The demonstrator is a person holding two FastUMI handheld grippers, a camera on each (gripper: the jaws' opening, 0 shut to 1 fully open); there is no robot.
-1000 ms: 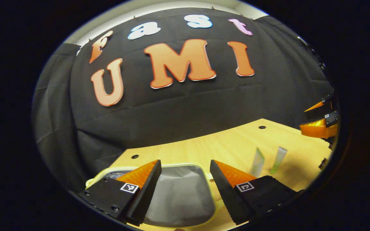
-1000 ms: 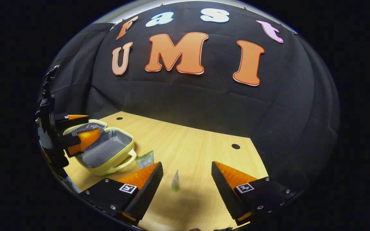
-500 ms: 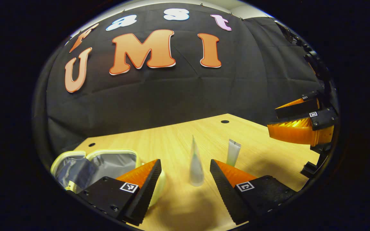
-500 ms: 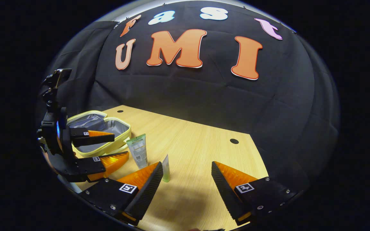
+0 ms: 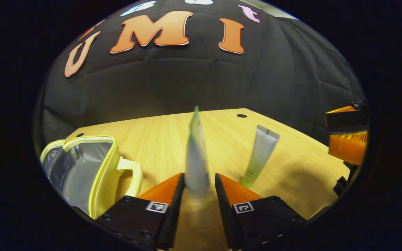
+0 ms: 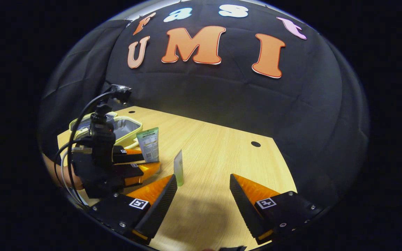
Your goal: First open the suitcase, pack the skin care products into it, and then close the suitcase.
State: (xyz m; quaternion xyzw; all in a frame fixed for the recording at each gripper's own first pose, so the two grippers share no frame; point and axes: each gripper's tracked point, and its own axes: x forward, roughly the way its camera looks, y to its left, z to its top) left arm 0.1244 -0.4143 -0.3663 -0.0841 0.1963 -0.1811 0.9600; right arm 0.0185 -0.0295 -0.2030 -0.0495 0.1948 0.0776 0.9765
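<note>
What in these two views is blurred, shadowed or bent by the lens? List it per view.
Left gripper view: the tube between the left gripper fingers is soft with blur, and the table edge bows. Right gripper view: sharp; the right gripper throws a dark shadow on the table, and the wall curves strongly.

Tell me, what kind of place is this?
Probably a recording booth, not a home: a black cloth wall hangs behind a bare wooden table, which carries just a small open suitcase and two skincare tubes, handled with handheld grippers.
</note>
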